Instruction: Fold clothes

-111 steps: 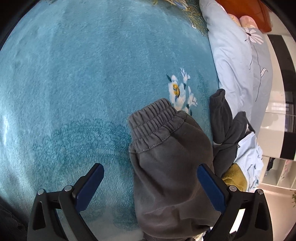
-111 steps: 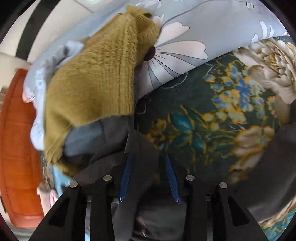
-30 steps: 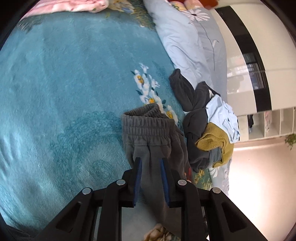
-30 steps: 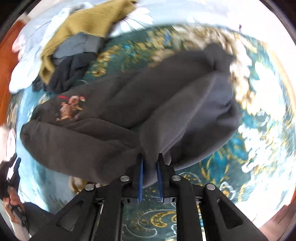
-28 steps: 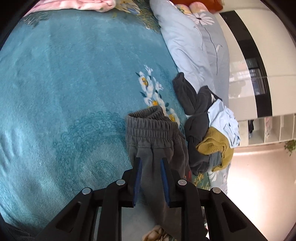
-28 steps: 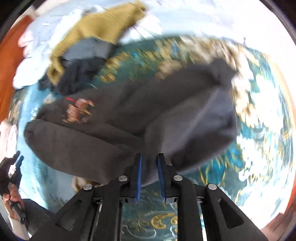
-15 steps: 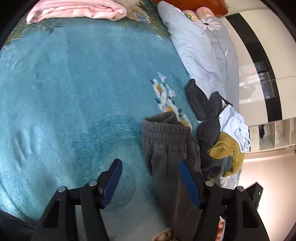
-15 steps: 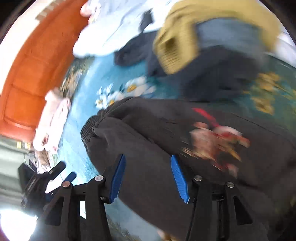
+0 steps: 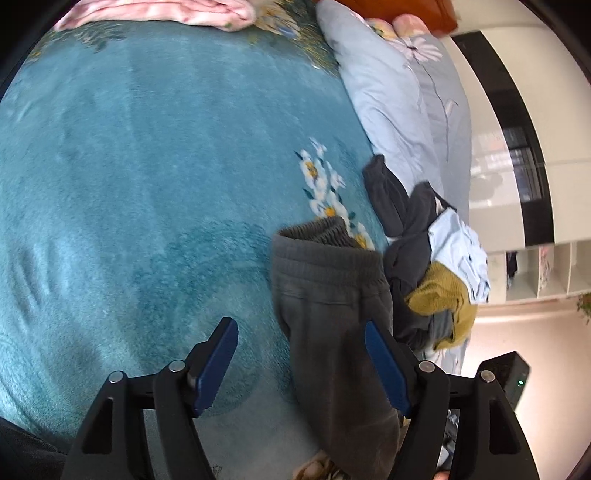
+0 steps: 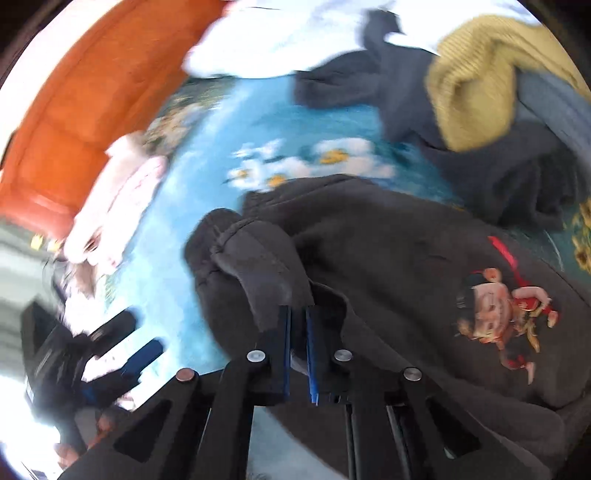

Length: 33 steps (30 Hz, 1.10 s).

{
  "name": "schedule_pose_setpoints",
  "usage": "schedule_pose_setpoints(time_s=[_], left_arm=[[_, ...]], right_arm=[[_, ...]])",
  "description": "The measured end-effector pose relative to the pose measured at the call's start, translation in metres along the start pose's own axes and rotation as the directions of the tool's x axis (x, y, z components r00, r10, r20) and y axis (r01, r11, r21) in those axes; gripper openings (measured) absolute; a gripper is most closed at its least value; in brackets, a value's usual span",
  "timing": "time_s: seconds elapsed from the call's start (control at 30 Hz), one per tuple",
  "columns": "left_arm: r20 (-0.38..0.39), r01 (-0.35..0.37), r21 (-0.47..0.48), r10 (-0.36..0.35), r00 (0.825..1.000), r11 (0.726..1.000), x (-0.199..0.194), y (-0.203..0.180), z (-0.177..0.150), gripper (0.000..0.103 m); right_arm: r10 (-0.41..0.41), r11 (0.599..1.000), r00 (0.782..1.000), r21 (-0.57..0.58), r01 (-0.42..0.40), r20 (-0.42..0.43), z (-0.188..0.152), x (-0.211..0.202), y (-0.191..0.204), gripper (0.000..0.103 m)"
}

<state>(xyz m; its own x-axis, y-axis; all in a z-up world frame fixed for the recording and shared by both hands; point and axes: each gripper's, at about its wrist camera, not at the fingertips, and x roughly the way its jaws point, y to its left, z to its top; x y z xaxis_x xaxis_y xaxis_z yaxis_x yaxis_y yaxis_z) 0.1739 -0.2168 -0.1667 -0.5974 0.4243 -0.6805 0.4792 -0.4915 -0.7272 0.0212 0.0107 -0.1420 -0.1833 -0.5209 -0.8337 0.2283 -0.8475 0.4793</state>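
**Grey trousers on the teal blanket: right fingers pinching, left fingers apart**

- My left gripper [image 9: 301,360]: blue pads spread wide, having just opened further. The grey trousers [image 9: 332,314] lie between them on the blanket, and I see no pad pressing the cloth.
- My right gripper [image 10: 298,321]: jaws have just closed to a narrow slit, and a raised fold of the grey trousers [image 10: 266,273] is clamped at their tips.
- Grey trousers: spread flat on the teal blanket [image 9: 147,166], elastic waistband towards the blanket's white flower print [image 9: 325,188]; a cartoon figure patch [image 10: 506,317] shows on the cloth in the right wrist view.
- Pile of clothes [image 9: 432,273]: just beside the trousers, at the blanket's edge nearest the pale blue quilt [image 9: 402,96]. It holds dark pieces, a mustard knit [image 9: 443,299] and a light blue garment [image 9: 458,243].
- Pink folded item [image 9: 159,11]: at the far edge of the blanket, well apart from the trousers.
- Right wrist view blurred; finer detail there I cannot tell.
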Motion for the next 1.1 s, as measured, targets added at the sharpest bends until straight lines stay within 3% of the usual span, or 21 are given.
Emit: schedule_pose_setpoints(time_s=[0.07, 0.13, 0.23, 0.37, 0.5, 0.53, 0.6, 0.63, 0.73, 0.8, 0.87, 0.93, 1.0, 1.1], left_arm=[[-0.012, 0.036, 0.015, -0.036, 0.999, 0.999, -0.001, -0.004, -0.002, 0.076], [-0.015, 0.029, 0.013, -0.029, 0.999, 1.000, -0.002, -0.004, -0.003, 0.080], [-0.056, -0.051, -0.014, 0.050, 0.997, 0.999, 0.006, 0.003, -0.004, 0.080], [-0.118, -0.160, -0.013, 0.157, 0.981, 0.987, 0.020, 0.010, -0.007, 0.080], [-0.123, -0.201, 0.022, 0.203, 0.971, 0.979, 0.022, 0.009, -0.009, 0.078], [-0.121, -0.202, 0.022, 0.203, 0.972, 0.979, 0.022, 0.009, -0.009, 0.076], [-0.113, -0.210, 0.000, 0.208, 0.972, 0.978, 0.021, 0.011, -0.008, 0.060], [-0.115, -0.209, -0.002, 0.207, 0.972, 0.978, 0.021, 0.012, -0.008, 0.047], [-0.106, -0.202, 0.005, 0.202, 0.974, 0.979, 0.021, 0.012, -0.006, 0.036], [-0.080, -0.163, -0.007, 0.162, 0.984, 0.987, 0.018, 0.012, -0.002, 0.033], [-0.030, -0.096, -0.033, 0.095, 0.995, 0.995, 0.010, 0.014, 0.005, 0.030], [0.037, -0.048, -0.054, 0.050, 0.998, 0.997, -0.001, 0.017, 0.014, 0.029], [0.070, -0.074, -0.082, 0.080, 0.994, 0.994, -0.006, 0.023, 0.018, 0.028], [0.064, -0.106, -0.150, 0.117, 0.991, 0.983, -0.005, 0.036, 0.020, 0.028]], right_arm=[[0.069, 0.996, 0.998, -0.063, -0.069, -0.003, -0.014, -0.002, 0.019, 0.007], [0.096, 0.987, 0.995, -0.123, -0.100, -0.035, -0.028, 0.004, 0.037, 0.007], [0.130, 0.972, 0.987, -0.185, -0.147, -0.099, -0.051, 0.013, 0.057, 0.007], [0.150, 0.959, 0.974, -0.215, -0.185, -0.167, -0.069, 0.024, 0.070, 0.011], [0.157, 0.963, 0.970, -0.190, -0.193, -0.187, -0.075, 0.021, 0.065, 0.014], [0.170, 0.966, 0.969, -0.165, -0.200, -0.179, -0.073, 0.013, 0.058, 0.016], [0.177, 0.974, 0.973, -0.118, -0.195, -0.147, -0.069, -0.007, 0.040, 0.025], [0.165, 0.979, 0.979, -0.098, -0.177, -0.118, -0.067, -0.020, 0.028, 0.029], [0.065, 0.998, 0.998, -0.001, -0.065, -0.018, -0.062, -0.069, -0.018, 0.034], [-0.040, 0.993, 0.998, 0.110, 0.033, 0.055, -0.062, -0.108, -0.061, 0.034], [-0.172, 0.957, 0.977, 0.257, 0.136, 0.123, -0.073, -0.153, -0.108, 0.034], [-0.312, 0.880, 0.934, 0.424, 0.216, 0.173, -0.090, -0.200, -0.158, 0.034], [-0.423, 0.764, 0.886, 0.601, 0.235, 0.192, -0.117, -0.242, -0.205, 0.034], [-0.492, 0.581, 0.857, 0.791, 0.190, 0.155, -0.171, -0.278, -0.264, 0.036]])
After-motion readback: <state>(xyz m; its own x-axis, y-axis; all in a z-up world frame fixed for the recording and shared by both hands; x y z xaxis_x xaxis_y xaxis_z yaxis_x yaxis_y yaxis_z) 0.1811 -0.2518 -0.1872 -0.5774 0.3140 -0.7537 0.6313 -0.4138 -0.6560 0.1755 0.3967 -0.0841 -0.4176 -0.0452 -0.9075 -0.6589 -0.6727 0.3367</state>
